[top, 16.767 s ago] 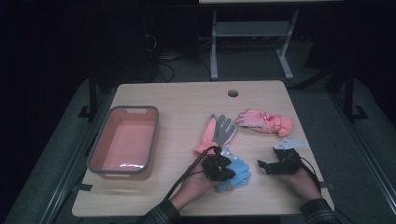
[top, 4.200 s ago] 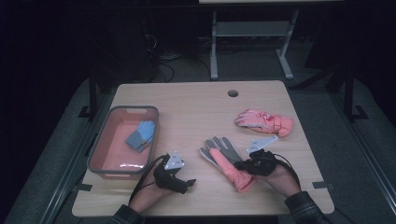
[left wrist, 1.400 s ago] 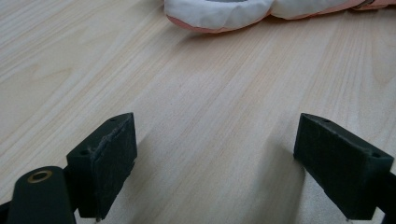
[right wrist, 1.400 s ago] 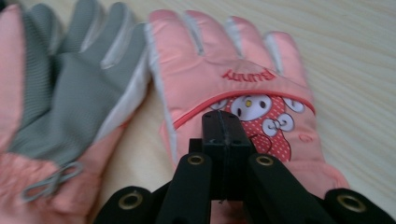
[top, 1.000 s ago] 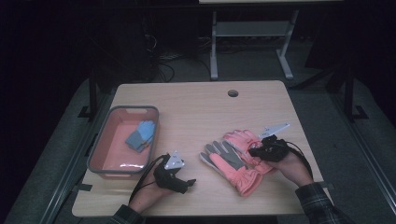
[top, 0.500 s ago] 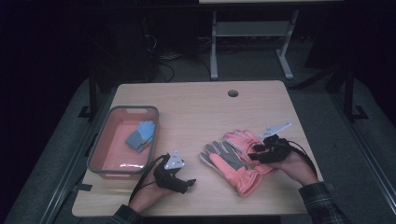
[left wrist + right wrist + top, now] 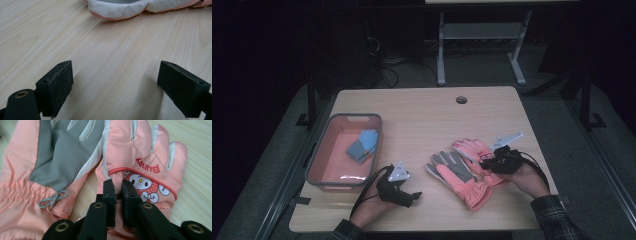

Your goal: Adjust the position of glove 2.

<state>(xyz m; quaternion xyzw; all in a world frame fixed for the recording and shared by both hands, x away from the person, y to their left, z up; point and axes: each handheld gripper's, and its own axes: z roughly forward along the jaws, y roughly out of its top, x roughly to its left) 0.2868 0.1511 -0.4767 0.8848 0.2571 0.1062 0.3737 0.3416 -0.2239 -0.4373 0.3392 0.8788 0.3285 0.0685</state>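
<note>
At the wooden table's [image 7: 422,115] near edge, the left gripper [image 7: 411,196] rests with jaws spread wide, grasping nothing. Toward the right edge, the right gripper [image 7: 485,161] pinches a fold of the pink padded cartoon-print glove [image 7: 147,157], lying beside its grey-palmed pink mate [image 7: 457,175]. A grey-rimmed pink plastic tub [image 7: 319,152] at the left edge holds small blue gloves [image 7: 362,145].
</note>
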